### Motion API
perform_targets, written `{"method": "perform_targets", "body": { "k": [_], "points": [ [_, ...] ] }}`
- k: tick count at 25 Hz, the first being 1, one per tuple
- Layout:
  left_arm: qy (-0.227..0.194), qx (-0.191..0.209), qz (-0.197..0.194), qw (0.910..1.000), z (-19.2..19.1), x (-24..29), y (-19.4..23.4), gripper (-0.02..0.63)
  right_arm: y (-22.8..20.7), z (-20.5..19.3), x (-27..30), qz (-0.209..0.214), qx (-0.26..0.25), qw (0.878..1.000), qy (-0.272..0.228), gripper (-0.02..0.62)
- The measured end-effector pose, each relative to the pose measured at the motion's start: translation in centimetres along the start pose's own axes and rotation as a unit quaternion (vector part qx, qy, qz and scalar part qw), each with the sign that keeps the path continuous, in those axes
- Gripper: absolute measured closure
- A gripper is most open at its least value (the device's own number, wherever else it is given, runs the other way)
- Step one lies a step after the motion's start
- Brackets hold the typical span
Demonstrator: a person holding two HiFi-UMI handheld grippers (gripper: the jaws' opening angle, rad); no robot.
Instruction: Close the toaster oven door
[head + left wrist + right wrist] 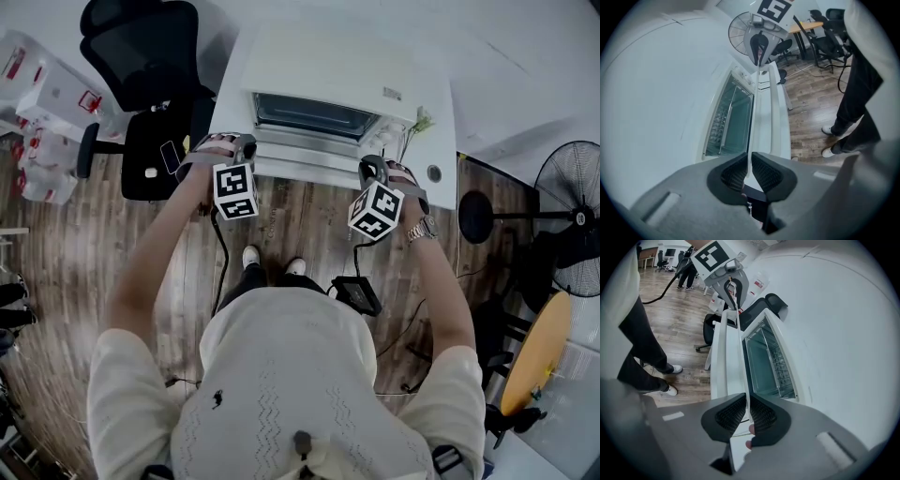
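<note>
A white toaster oven (323, 66) stands on a white table (441, 122) with its door (305, 157) folded down toward me. My left gripper (242, 148) is at the door's left end and my right gripper (370, 171) at its right end. In the left gripper view the door's thin edge (757, 117) runs between the pads of the left gripper (750, 169), which is shut on it beside the open cavity (729, 124). Seen from the right gripper view, the right gripper (746, 412) is likewise shut on the door's edge (740, 362), next to the cavity (766, 362).
A black office chair (150, 84) stands left of the table, with white boxes (47, 103) beyond it. A standing fan (567, 216) and a yellow round table (534, 352) are at the right. Cables and a black box (356, 292) lie on the wood floor by my feet.
</note>
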State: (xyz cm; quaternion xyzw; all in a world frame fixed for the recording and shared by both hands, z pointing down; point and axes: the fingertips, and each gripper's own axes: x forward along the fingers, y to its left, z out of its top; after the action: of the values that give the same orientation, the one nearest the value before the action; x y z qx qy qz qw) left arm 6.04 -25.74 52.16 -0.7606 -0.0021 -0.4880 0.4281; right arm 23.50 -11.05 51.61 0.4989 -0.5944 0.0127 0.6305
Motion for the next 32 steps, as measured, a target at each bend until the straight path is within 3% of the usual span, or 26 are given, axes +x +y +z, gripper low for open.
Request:
{"method": "perform_targets", "body": {
  "k": [32],
  "points": [
    [-0.007,0.002,0.019,0.9998,0.2,0.8,4.4,0.583,-4.3,0.6,0.7,-0.014,0.014,1.0,-0.006,0.578]
  ]
}}
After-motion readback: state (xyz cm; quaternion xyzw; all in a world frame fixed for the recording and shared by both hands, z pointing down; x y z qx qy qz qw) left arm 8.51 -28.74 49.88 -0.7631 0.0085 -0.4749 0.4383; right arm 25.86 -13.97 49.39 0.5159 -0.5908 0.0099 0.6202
